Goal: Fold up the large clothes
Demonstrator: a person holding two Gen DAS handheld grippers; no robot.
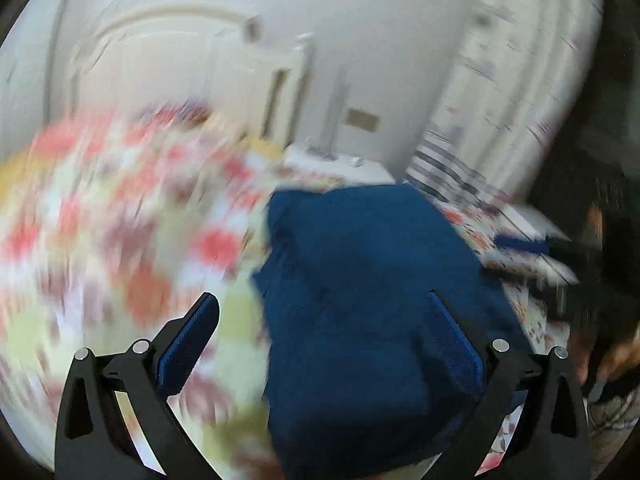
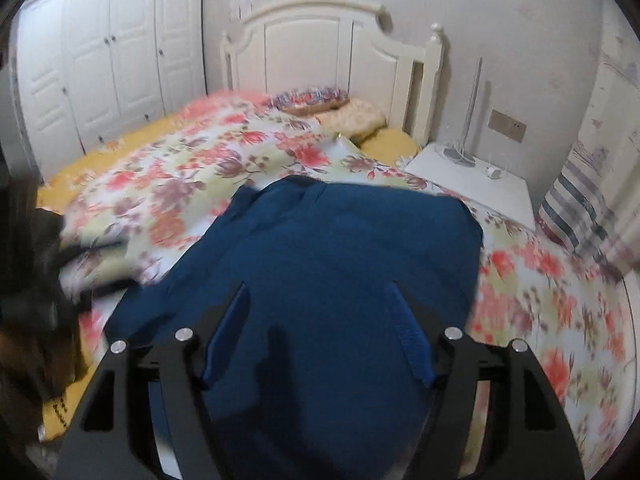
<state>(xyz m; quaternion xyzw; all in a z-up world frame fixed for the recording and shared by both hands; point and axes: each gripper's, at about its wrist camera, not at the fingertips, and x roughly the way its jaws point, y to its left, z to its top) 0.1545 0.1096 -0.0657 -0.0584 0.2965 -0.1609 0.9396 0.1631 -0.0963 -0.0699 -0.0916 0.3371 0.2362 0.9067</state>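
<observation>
Left wrist view, blurry: our left gripper (image 1: 320, 344) has its fingers spread wide, holding nothing, over the edge of the blue garment (image 1: 360, 280) lying on the floral bedspread (image 1: 120, 220).

Right wrist view: our right gripper (image 2: 318, 332) is also spread wide and empty, above the blue garment (image 2: 320, 248) spread on the bedspread (image 2: 240, 152), headboard (image 2: 320, 36) beyond.

I find no legible text, label, brand, number or sign in either view. Small dark marks stand on the yellow sheet edge (image 2: 60, 410) by my right tool, too blurred and small to read.
</observation>
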